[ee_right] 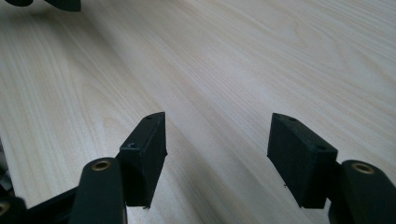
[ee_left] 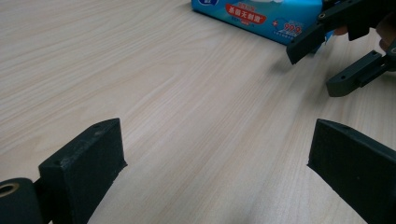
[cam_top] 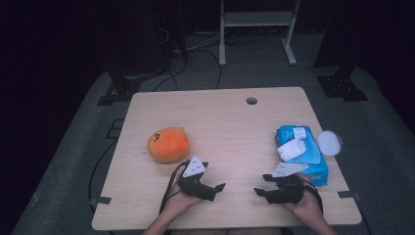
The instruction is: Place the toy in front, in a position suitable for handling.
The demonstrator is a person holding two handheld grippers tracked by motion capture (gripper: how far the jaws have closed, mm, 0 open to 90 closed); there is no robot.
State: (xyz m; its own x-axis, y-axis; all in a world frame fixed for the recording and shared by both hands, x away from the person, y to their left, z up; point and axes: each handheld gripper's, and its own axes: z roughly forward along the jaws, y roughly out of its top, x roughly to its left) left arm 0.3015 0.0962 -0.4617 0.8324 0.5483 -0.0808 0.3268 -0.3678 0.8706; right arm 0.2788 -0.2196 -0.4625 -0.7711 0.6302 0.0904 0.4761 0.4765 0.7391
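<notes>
We noted left gripper and right gripper low over near bench edge, jaws spread, nothing between, tips facing each other; judged neutral ready pose. Farther: one orange plush left, one blue wipes pack right beside right gripper, one white lid just beyond. Grippers: two.

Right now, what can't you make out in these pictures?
- Wipes pack: left gripper view's top edge cuts it off.
- Print on the wipes pack, high view: too small to read.
- Orange plush toy: its far side is hidden by its own body.
- Right tool: left gripper view's right edge crops it.
</notes>
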